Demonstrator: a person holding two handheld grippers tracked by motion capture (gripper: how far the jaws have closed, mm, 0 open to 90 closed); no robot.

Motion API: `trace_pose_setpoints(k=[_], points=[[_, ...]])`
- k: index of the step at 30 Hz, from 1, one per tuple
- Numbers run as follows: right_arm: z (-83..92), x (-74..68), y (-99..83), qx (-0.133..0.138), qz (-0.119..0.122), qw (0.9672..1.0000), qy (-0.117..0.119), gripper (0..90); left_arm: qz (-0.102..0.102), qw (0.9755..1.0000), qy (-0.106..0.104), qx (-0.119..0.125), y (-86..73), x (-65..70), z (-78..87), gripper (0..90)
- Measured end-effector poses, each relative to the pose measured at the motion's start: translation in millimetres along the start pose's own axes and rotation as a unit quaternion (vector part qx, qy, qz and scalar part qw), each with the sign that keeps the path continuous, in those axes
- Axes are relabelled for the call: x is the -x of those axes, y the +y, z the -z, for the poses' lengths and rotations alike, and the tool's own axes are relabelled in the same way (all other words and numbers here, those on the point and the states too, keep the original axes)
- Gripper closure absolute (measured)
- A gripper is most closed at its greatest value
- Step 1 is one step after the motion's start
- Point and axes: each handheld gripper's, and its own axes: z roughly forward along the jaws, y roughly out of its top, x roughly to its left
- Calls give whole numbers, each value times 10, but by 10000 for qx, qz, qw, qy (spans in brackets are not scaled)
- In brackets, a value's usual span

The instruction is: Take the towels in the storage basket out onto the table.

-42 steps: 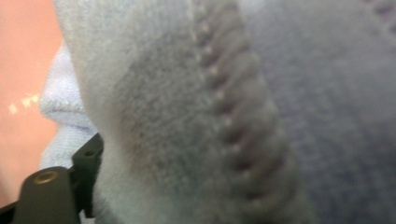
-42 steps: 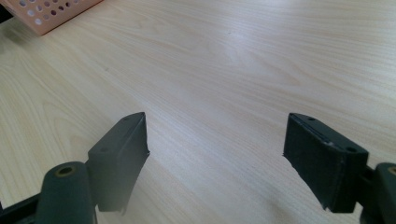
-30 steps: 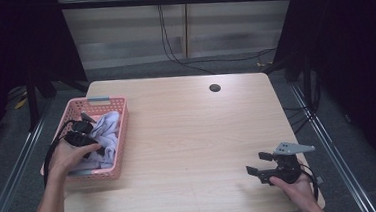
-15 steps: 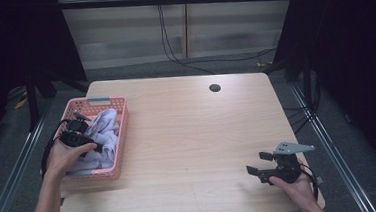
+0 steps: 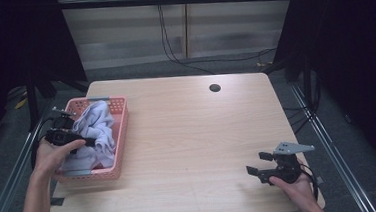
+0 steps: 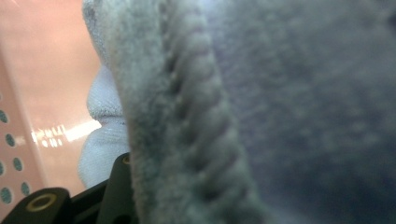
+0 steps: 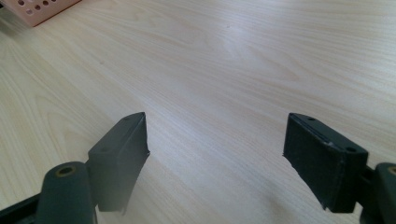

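From above, the left claw pinches a pale cloth that lies in the pink basket at the left side of the tabletop, while the right claw rests wide open near the front right corner. Up close by the left claw, the fuzzy cloth sits right between its jaws, which have just been closing on it. By the right claw, the two black jaws stand well apart over bare wood, with a basket corner far off.
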Motion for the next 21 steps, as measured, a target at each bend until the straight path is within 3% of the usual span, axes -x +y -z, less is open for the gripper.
trace_pose_setpoints(k=[2,10,21], points=[[-1,-3,-1,-17,2,10000,-33,216,92,9999,-22,113,-4,-2,27,529],[-3,-6,3,-11,2,10000,-25,225,-64,9993,-40,373,36,17,190,528],[19,-9,0,62,30,9999,78,205,75,9969,-33,789,73,71,366,527]])
